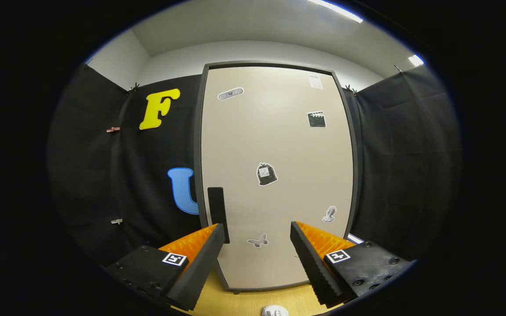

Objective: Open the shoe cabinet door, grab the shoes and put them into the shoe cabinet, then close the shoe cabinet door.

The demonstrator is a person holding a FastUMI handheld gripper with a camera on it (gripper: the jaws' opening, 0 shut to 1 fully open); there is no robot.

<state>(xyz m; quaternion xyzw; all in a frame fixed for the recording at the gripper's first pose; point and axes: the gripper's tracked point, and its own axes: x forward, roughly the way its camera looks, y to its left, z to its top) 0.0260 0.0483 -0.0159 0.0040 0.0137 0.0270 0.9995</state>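
Note:
A tall shoe cabinet point(279, 145) stands straight ahead, its beige door shut inside a dark grey frame. Several small stickers dot the door. A black upright handle point(217, 210) sits on the door's left side, just beyond the left fingertip. My gripper point(257, 237) is open, its fingers spread wide in front of the lower door with nothing between them. The left fingertip lines up with the foot of the handle; I cannot tell whether they touch.
The cabinet stands on a light wooden floor point(235, 303). A small white round object point(275, 311) lies on the floor near the fingers. Black cloth walls point(402, 166) close in on both sides of the cabinet.

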